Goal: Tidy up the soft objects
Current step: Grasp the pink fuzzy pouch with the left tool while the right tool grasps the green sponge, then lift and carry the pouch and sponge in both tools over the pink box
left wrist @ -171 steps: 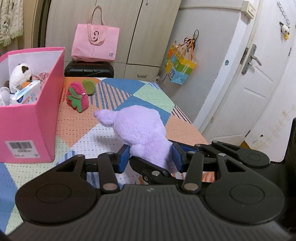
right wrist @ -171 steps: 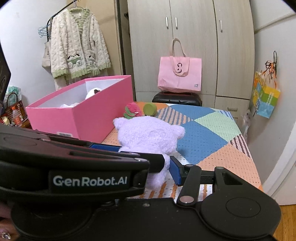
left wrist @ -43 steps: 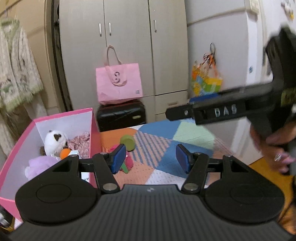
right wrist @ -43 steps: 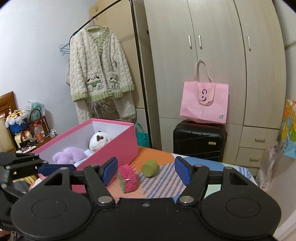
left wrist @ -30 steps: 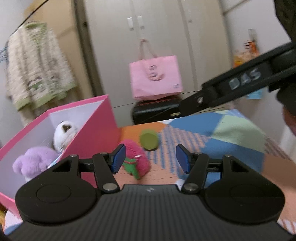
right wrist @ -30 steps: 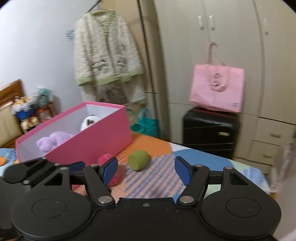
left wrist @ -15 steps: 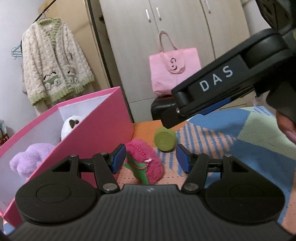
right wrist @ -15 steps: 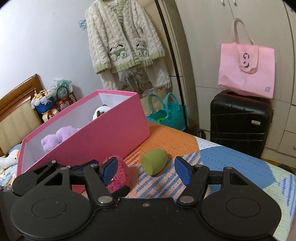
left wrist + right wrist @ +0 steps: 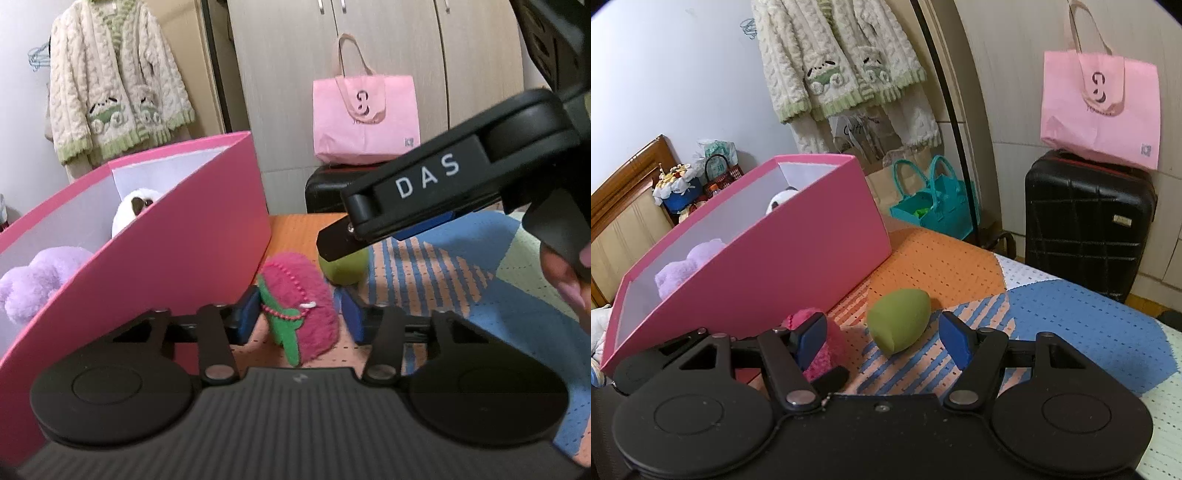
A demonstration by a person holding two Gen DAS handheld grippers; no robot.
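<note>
A pink storage box (image 9: 192, 236) is seen on the patchwork bedspread (image 9: 1071, 317), with a purple plush (image 9: 33, 277) and a white-and-black plush (image 9: 135, 206) already inside. Two soft things are left on the spread just beside its near wall — a pink furry toy with green trim (image 9: 299, 306) and, beyond it, a green egg-shaped sponge (image 9: 899, 325).

The pink toy is bracketed by the left gripper (image 9: 299, 314): its jaws have just been closing, and the blue pads are now set against or very near the fur on either side, though firm pressure cannot be confirmed. The toy's long axis runs away from the gripper, so it is taken across its narrow width.

The sponge lies straight ahead of the right gripper (image 9: 884, 338), between its widely parted jaws but apart from both pads; nothing is held. Its long axis is tilted, blunt end toward the left pad. The right gripper is clearly the nearer one to the sponge; the box lies to the left of both.
</note>
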